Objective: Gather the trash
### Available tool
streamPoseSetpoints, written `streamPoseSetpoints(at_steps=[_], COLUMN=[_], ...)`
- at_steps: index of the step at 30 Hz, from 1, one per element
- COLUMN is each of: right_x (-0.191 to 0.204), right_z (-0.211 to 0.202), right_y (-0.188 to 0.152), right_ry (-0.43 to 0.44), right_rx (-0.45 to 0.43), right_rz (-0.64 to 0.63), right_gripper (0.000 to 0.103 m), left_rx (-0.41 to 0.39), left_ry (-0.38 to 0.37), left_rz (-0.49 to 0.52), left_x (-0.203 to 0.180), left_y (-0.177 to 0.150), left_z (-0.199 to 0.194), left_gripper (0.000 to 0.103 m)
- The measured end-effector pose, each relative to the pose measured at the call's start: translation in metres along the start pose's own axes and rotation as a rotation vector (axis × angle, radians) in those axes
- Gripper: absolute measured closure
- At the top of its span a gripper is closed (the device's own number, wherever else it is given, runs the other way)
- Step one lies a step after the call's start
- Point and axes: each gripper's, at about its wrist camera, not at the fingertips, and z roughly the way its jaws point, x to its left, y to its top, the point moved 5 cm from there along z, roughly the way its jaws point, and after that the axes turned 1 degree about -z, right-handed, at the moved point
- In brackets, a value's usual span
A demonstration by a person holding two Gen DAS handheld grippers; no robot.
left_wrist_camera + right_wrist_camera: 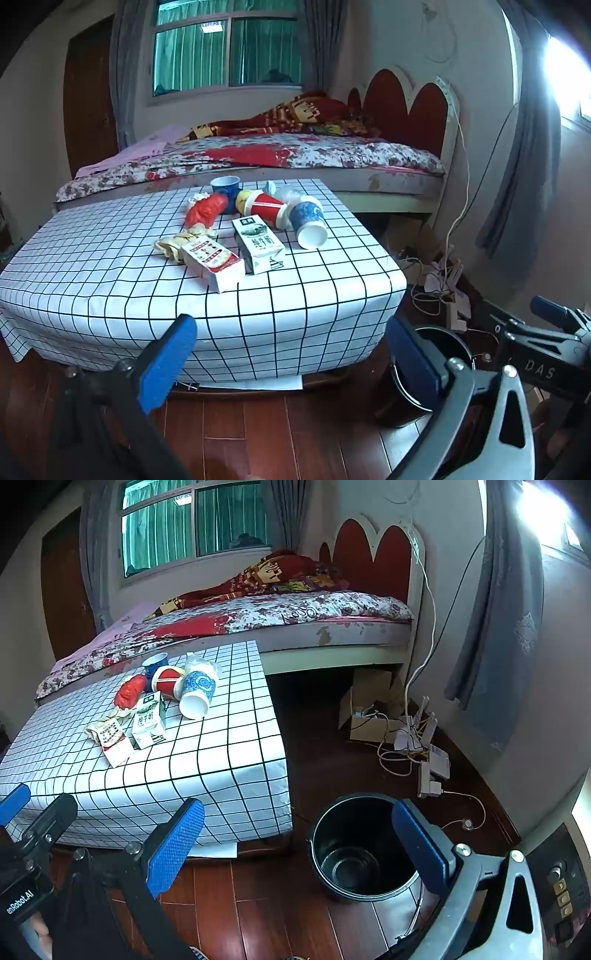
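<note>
With both the left gripper (291, 354) and right gripper (299, 845) open and empty, approach the green-and-white milk carton (258, 240) squarely before carrying it to the black plastic bucket (364, 849).

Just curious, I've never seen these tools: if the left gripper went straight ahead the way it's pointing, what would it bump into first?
Most likely the hanging front side of the checked tablecloth, below the trash on top. The left gripper is open and empty; depth is uncertain.

cartons (236, 251), cups (280, 212) on table (92, 280) | bed (258, 155) behind | bucket (360, 849) on floor, right of table
</note>
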Motion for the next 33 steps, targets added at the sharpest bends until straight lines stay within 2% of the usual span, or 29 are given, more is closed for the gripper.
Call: streamPoseSetpoints(at_steps=[7,10,11,33], right_x=[0.008,0.012,0.009,-0.002], right_z=[0.0,-0.006,-0.007,-0.008], right_y=[0.006,0.006,0.004,0.004], right_ry=[0.0,-0.002,0.012,0.022], right_rx=[-0.013,-0.014,-0.035,-0.033], right_rz=[-0.002,0.0,-0.002,0.012], right_gripper=[0.001,0.001,0.001,0.001], left_rx=[-0.011,0.0,0.0,0.005], left_ry=[0.017,0.024,0.026,0.039], left_rz=[-0.001,0.007,0.008,0.023], left_x=[0.011,0.004,0.005,0.002], left_y=[0.0,-0.001,-0.002,-0.005], left_z=[-0.007,-0.004,-0.004,-0.002], left_gripper=[0.001,0.001,0.001,0.001])
